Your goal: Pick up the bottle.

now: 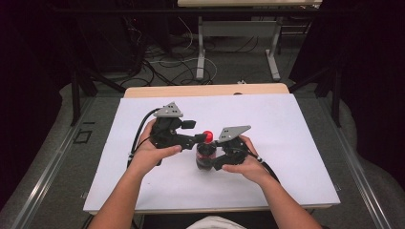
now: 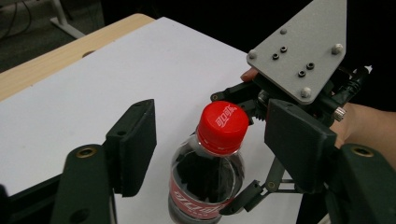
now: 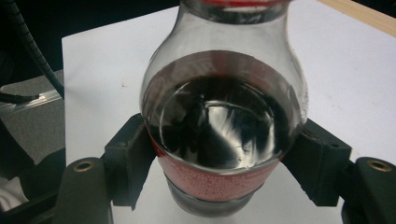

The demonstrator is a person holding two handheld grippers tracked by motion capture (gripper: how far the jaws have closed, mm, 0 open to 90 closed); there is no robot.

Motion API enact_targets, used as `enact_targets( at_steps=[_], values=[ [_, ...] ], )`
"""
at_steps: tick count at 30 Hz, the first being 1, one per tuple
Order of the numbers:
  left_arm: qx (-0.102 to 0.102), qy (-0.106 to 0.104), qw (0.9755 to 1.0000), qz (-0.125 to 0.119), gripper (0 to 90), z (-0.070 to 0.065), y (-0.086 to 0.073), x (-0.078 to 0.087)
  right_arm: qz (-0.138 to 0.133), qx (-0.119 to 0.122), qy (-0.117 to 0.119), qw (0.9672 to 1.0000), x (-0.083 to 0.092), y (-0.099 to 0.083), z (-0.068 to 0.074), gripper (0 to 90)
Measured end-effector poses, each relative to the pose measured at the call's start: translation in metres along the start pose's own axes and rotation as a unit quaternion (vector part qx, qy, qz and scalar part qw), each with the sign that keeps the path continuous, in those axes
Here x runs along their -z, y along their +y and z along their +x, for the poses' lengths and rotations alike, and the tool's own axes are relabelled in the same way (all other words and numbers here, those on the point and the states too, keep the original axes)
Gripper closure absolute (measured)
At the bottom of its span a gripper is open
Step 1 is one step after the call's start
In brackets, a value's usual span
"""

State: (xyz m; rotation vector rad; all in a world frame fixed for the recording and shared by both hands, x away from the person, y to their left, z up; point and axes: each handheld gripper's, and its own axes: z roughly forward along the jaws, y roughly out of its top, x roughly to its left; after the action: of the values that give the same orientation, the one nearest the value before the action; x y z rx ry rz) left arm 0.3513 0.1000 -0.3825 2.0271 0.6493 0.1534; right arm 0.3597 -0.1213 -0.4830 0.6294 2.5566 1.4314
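A small clear bottle of dark drink, with a red cap and a red label, stands upright on the white sheet. My right gripper is shut on the bottle's body at the label, one jaw on each side. My left gripper hangs at cap height with the cap between its jaws. A gap shows on both sides of the cap, wider on the left, so the pads are not pressing it. In the high view the left gripper comes in from the left and the right gripper from the right.
The white sheet covers a wooden table whose far edge shows bare. Beyond it are a dark floor with loose cables and the legs of another table. Both forearms come in from the near edge.
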Motion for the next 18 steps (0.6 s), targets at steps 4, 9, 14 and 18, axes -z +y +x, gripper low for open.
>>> enact_targets(
  at_steps=[4,9,14,18],
  values=[
    [-0.002,-0.010,0.9999,0.013,37.2,-0.001,0.001,-0.003,0.011,0.004,0.003,0.9999,-0.001,0.001,0.000,29.1],
    [-0.010,-0.018,0.9994,0.027,40.0,-0.002,0.004,-0.008,0.029,0.012,-0.001,0.9995,0.001,0.004,0.003,29.2],
    [-0.010,-0.025,0.9991,0.032,43.8,-0.002,0.005,-0.012,0.038,0.018,0.005,0.9991,0.004,0.006,0.004,29.2],
    [-0.008,-0.044,0.9978,0.050,48.7,0.000,0.007,-0.019,0.049,0.025,0.019,0.9983,0.005,0.007,0.004,29.2]
  ],
)
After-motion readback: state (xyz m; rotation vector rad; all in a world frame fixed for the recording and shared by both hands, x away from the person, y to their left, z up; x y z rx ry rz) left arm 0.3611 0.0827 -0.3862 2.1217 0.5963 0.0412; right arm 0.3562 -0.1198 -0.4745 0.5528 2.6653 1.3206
